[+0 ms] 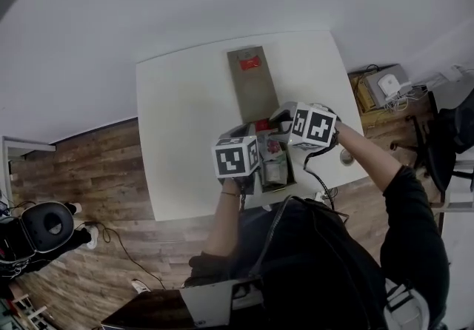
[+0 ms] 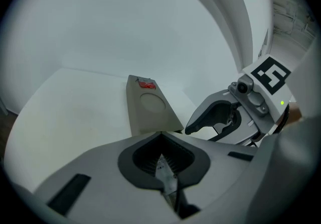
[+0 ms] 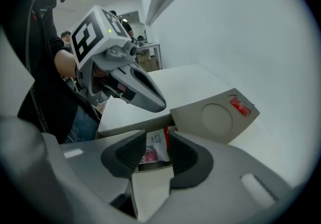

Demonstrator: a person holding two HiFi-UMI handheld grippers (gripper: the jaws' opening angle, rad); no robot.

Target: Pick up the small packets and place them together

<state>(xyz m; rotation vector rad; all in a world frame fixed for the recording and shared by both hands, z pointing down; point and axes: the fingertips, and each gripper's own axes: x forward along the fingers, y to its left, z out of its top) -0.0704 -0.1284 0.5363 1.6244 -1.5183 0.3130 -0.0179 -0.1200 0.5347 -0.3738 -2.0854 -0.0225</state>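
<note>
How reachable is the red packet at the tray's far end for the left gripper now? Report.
Probably not yet. The red packet lies bare on the tray with nothing across the way, but the left gripper is shut on a small packet and must likely release that first.

I can read no word or number anywhere. The packet (image 3: 154, 148) with the red picture carries small dark print, too blurred for me to make out. The two marker cubes (image 1: 237, 156) (image 1: 312, 125) bear only black-and-white square patterns.
</note>
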